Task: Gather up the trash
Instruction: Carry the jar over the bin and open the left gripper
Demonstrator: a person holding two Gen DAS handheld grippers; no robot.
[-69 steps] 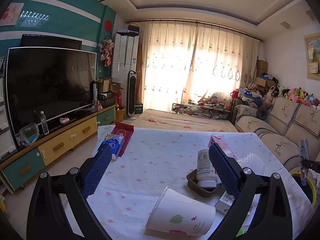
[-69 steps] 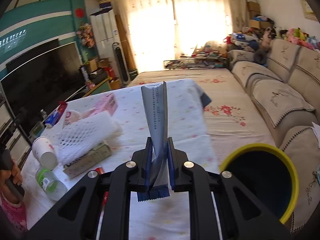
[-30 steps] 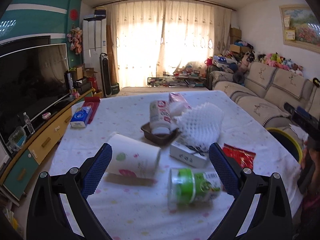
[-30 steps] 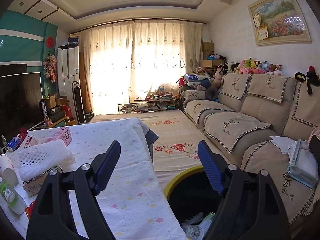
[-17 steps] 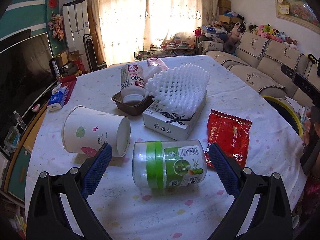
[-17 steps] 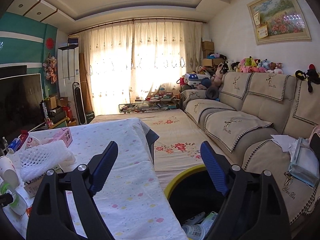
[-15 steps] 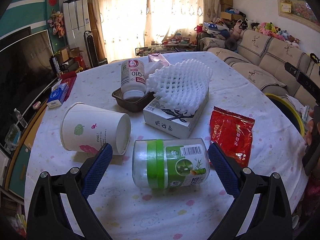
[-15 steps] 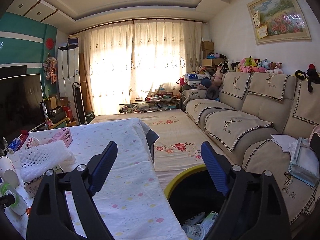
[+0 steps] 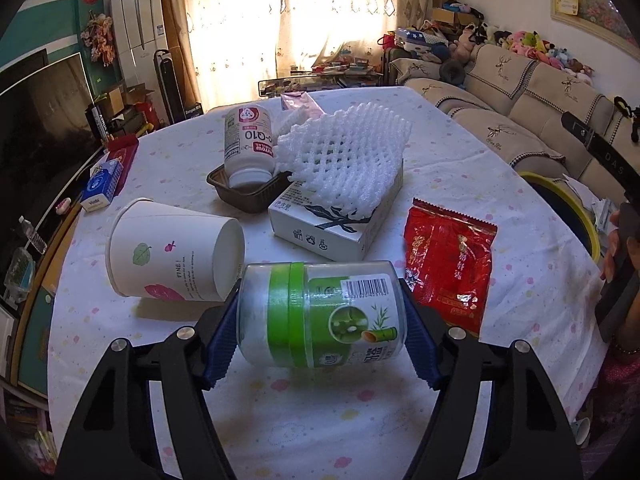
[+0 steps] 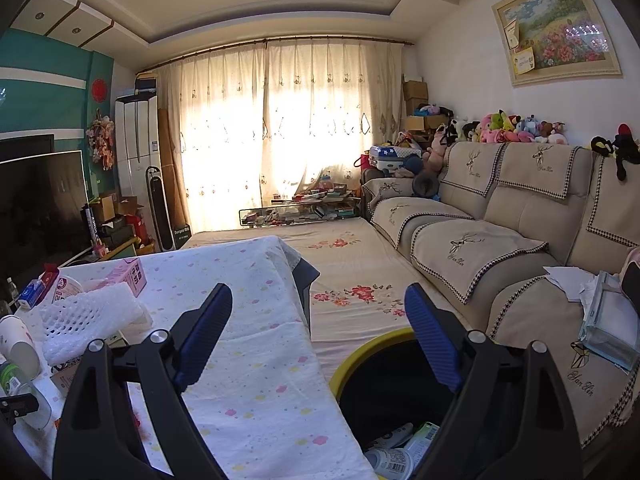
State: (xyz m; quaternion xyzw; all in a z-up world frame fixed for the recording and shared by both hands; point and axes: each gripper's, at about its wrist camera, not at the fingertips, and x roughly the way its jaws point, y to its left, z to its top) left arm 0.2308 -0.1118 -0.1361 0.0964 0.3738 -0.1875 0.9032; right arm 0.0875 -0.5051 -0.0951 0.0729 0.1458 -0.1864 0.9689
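1. Living room: table (image 9: 460, 168) under a white spotted cloth, beige sofa (image 10: 500, 216) to one side, curtained window behind, TV on the far wall.
2. Left gripper (image 9: 320, 332) angled down at the table, jaws closing around a clear jar (image 9: 320, 312) with a green label band. Jar lies on its side between the blue pads (image 9: 222, 340). Both pads sit right at the jar's ends; firm contact can't be confirmed.
3. Paper cup (image 9: 176, 252) lies tipped over just left of the jar, its base facing the jar.
4. Red snack wrapper (image 9: 448, 264) lies flat just right of the jar.
5. White carton (image 9: 332, 224) behind the jar, with a white foam net (image 9: 344, 156) draped on top.
6. White supplement bottle (image 9: 250, 144) stands upside down in a dark tray (image 9: 244, 196), touching the foam net.
7. Right gripper (image 10: 318, 332) held off the table edge, jaws wide with nothing between them.
8. Yellow-rimmed bin (image 10: 360, 356) sits below the right gripper beside the table, with bottles and packaging visible inside.
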